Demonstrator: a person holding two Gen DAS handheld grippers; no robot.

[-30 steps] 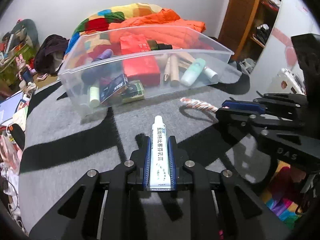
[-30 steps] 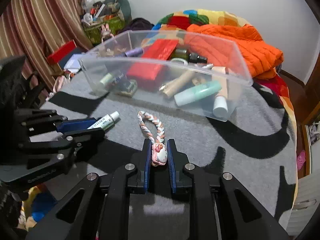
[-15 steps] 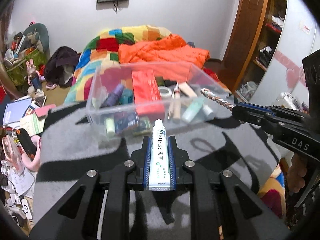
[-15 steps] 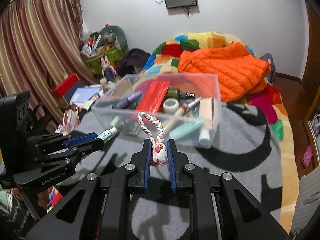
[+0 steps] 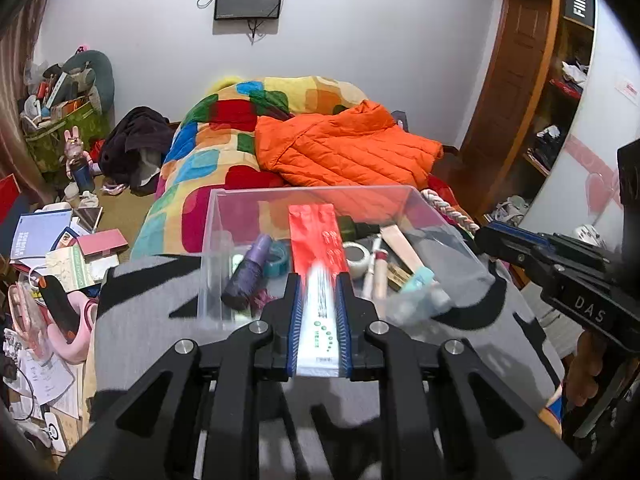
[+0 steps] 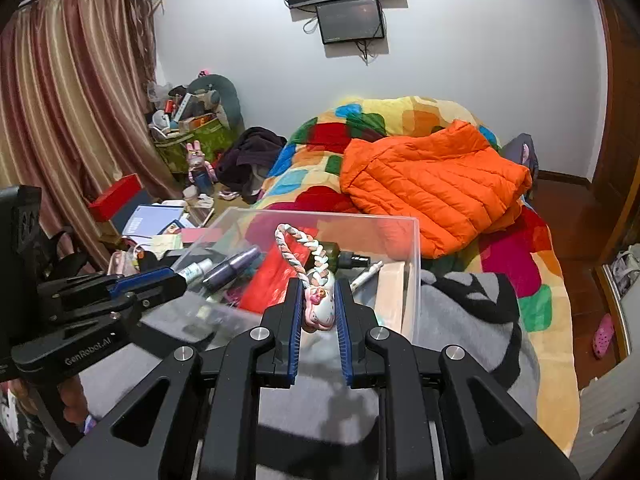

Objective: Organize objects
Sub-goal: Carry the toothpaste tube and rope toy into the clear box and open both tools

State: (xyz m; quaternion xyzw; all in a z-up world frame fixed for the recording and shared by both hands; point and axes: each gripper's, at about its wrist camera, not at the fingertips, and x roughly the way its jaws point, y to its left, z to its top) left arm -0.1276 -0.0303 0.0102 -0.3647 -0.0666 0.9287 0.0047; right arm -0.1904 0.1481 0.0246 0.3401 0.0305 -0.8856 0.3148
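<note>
My left gripper (image 5: 319, 280) is shut on a white tube of cream (image 5: 319, 320) with green print, held in the air just in front of a clear plastic bin (image 5: 280, 196). My right gripper (image 6: 316, 286) is shut on a small pink-and-white charm (image 6: 319, 307) whose braided pink, white and green loop (image 6: 304, 248) stands up over the bin (image 6: 340, 216). The bin holds a red packet (image 5: 316, 232), a purple bottle (image 5: 248, 272), a tape roll and several tubes. Each gripper shows in the other's view: the right gripper (image 5: 486, 236) at the right edge, the left gripper (image 6: 176, 276) at the left edge.
The bin rests on a grey-and-black blanket (image 5: 152, 296). Behind it lie a patchwork quilt (image 5: 224, 140) and an orange padded jacket (image 5: 344, 148). Books, papers and a pink item clutter the floor at left (image 5: 60, 248). A wooden wardrobe (image 5: 520, 100) stands at right.
Both grippers have risen off the blanket with their objects and come over the bin's near side. The view now looks down into the bin, with more of the room behind showing.
</note>
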